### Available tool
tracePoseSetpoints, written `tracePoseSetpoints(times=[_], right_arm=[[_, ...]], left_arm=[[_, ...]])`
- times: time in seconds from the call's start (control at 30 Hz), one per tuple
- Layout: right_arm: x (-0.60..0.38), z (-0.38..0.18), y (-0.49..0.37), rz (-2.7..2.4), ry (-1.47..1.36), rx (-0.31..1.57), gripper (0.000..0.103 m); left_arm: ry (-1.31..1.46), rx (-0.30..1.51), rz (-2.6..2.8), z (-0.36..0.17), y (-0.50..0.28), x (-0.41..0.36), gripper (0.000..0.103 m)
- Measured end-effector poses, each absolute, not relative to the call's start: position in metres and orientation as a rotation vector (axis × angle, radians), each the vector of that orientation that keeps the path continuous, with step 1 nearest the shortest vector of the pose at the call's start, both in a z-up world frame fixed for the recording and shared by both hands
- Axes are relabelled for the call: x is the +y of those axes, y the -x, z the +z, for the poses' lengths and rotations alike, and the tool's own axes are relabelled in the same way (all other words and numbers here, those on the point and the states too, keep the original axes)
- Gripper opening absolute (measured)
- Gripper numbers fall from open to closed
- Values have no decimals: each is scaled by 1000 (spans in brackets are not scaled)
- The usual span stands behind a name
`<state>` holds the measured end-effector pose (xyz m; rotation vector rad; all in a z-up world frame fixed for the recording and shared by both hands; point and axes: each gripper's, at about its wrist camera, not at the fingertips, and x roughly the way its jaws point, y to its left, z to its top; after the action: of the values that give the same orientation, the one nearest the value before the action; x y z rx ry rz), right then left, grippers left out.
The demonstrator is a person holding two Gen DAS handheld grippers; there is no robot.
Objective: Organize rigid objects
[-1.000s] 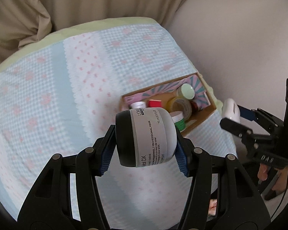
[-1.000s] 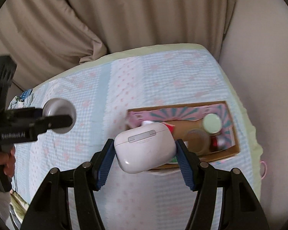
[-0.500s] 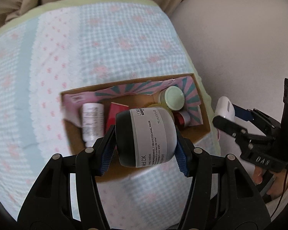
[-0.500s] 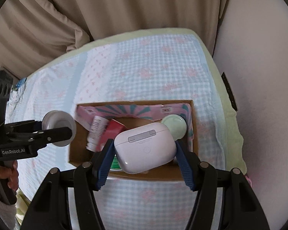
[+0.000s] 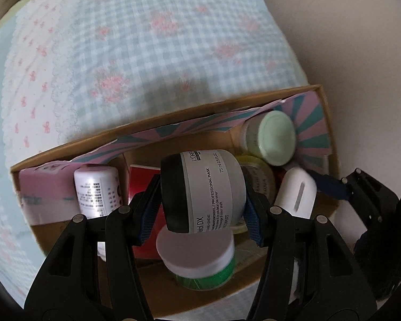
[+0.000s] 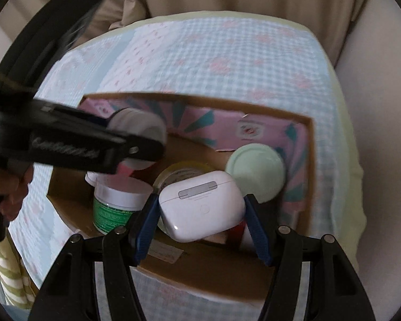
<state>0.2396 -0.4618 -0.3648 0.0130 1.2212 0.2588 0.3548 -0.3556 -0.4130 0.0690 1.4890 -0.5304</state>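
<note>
The left gripper (image 5: 201, 208) is clamping the mask jar (image 5: 205, 191), the right gripper (image 6: 200, 219) the earbud case (image 6: 201, 208); both are hanging directly above the cardboard box (image 5: 326, 123).

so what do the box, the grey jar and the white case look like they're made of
Box: brown corrugated-looking cardboard, matte, with printed pink and teal paper lining.
Grey jar: probably plastic, satin grey body with printed text and a smooth black lid.
White case: glossy hard plastic, with a soft highlight and a metallic-looking hinge strip.
</note>
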Motion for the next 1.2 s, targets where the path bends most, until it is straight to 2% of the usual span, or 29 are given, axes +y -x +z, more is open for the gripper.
tracePoseSetpoints(times=[0.13,0.17,0.2,0.23,0.27,0.43,0.67,0.83,0.97,1.2], right_arm=[[-456,-379,-241,308,-36,1232,59],[-454,-381,-242,311,-37,1237,59],[-453,-384,-243,312,-34,1247,62],[-452,-388,-244,310,-26,1262,71],[-450,-390,-244,310,-16,1277,103],[-452,-378,-233,270,7,1211,103],[-460,-374,-227,224,-32,1219,103],[-460,-361,-224,204,-28,1211,103],[-452,-338,-214,182,-20,1196,103],[-425,-253,-190,150,-21,1130,103]], left_arm=[[-128,1487,-506,-416,-359,-358,53],[-133,1490,-509,-415,-360,-358,69],[-136,1488,-504,-412,-361,-358,103],[-139,1473,-495,-408,-361,-357,102],[-142,1454,-489,-403,-361,-355,103],[-109,1441,-467,-392,-359,-338,103],[-114,1435,-458,-383,-349,-333,103],[-84,1401,-465,-356,-333,-321,103],[-53,1346,-457,-319,-314,-304,103],[-1,1206,-440,-218,-266,-246,103]])
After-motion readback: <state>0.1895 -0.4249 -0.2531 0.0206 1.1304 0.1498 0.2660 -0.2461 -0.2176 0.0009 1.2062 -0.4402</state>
